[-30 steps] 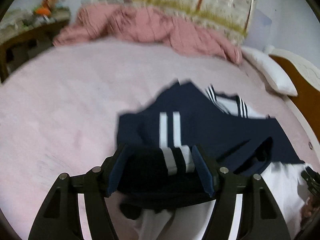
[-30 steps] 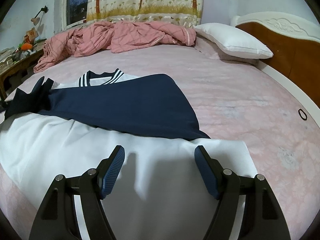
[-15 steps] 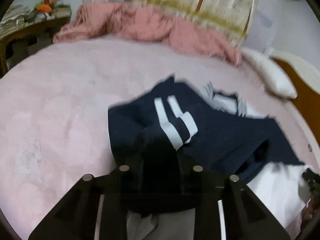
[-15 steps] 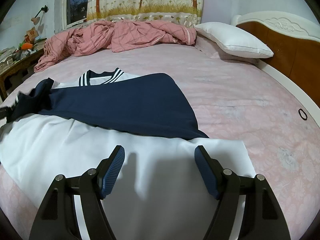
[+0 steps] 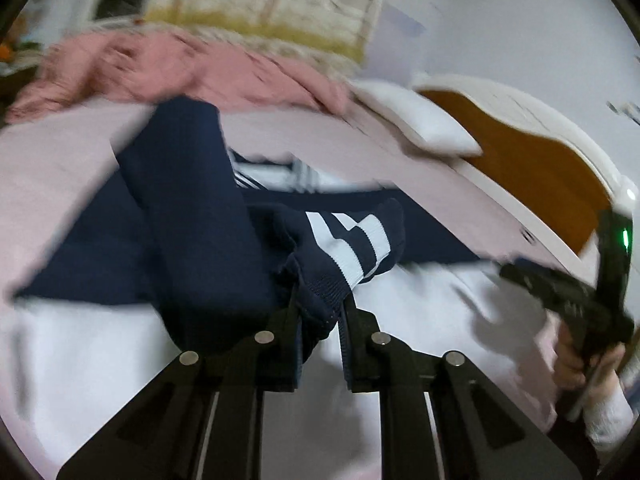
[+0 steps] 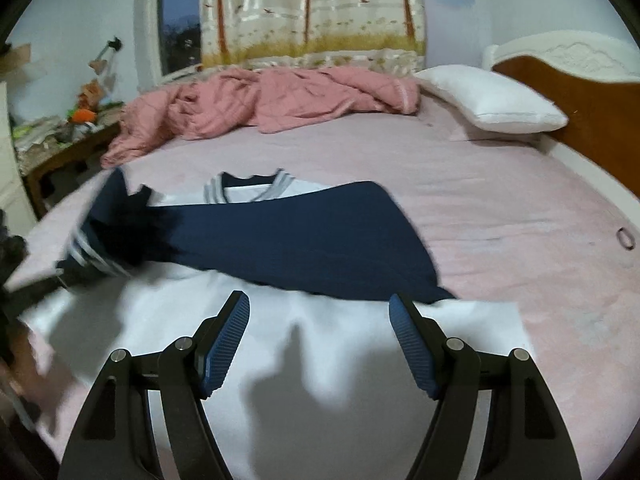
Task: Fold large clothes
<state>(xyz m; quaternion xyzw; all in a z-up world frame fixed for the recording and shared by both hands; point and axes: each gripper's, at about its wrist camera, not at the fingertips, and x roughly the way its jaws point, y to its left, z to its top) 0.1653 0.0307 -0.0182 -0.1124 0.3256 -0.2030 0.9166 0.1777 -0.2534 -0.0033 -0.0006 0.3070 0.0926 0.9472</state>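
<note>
Surroundings: I see a pink quilt [image 6: 276,100] bunched at the far side of the bed [image 6: 500,216], a white pillow [image 6: 492,100] by the wooden headboard [image 6: 580,108], a patterned curtain [image 6: 312,8] behind, and a cluttered desk [image 6: 60,144] off to the left.
In the way: a small dark ring [image 6: 626,238] lies on the sheet near the bed's right edge, well apart from the clothes; nothing lies between my tools and the fabric.
Garment: the navy-and-white sailor top [image 6: 288,240] lies spread on the bed, white body nearest me, a navy sleeve folded across it, striped collar toward the quilt.
Left tool: my left tool [image 5: 320,320] is clenched on the striped navy cuff [image 5: 352,248], lifting that sleeve above the white body; this view is motion-blurred.
Right tool: my right tool [image 6: 320,340] is released, jaws wide apart, hovering over the white hem area; I can't tell whether the tips touch the cloth.
</note>
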